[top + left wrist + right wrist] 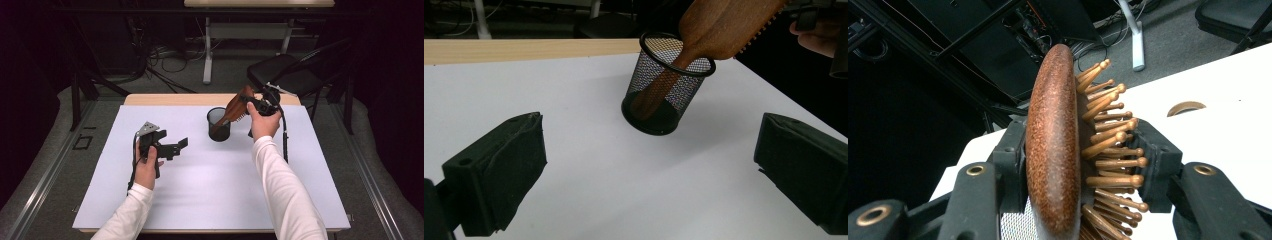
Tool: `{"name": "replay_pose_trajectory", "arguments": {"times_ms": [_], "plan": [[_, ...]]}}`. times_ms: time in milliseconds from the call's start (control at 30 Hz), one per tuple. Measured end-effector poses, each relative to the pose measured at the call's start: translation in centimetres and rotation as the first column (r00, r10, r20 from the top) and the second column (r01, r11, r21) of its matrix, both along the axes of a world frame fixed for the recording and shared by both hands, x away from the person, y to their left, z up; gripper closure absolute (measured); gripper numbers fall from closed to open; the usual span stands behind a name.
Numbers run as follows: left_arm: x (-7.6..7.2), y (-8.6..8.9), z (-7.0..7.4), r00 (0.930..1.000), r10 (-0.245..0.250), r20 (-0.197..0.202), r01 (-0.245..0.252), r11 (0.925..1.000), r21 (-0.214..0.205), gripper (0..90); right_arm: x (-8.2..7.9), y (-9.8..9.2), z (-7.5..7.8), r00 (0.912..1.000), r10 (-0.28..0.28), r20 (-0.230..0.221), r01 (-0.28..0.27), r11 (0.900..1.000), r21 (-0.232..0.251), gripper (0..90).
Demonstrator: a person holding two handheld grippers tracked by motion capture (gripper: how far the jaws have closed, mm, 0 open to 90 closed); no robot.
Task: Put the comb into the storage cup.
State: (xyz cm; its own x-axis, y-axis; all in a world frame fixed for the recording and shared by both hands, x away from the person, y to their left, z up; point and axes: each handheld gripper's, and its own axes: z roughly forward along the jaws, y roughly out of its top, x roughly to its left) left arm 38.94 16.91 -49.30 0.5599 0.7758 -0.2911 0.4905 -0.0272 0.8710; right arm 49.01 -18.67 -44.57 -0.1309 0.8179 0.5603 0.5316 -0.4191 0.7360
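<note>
A brown wooden hairbrush point(234, 107) leans with its handle down inside a black mesh cup point(218, 125) near the back middle of the white mat. My right gripper point(248, 102) is shut on the brush's head. In the right gripper view its jaws press the smooth back and the bristle side of the hairbrush point(1053, 150). My left gripper point(175, 146) hovers left of the cup, open with nothing in it. In the left gripper view the mesh cup point(664, 85) stands upright ahead of the wide jaws, with the hairbrush point(724, 25) slanting up to the right.
A white mat point(200, 190) covers the wooden table point(175, 99). A black chair point(285, 72) stands behind the table's far right corner, and a desk frame point(207, 55) with cables stands on the floor farther back.
</note>
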Motion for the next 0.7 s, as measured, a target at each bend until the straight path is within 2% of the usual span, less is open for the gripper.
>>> {"name": "replay_pose_trajectory", "arguments": {"times_ms": [700], "plan": [[0.00,-0.07,-0.04,1.0000,0.001,0.001,-0.001,1.0000,0.005,0.4,-0.13,-0.49,-0.20,0.9999,0.009,0.007,-0.009,1.0000,-0.001,46.1]]}}
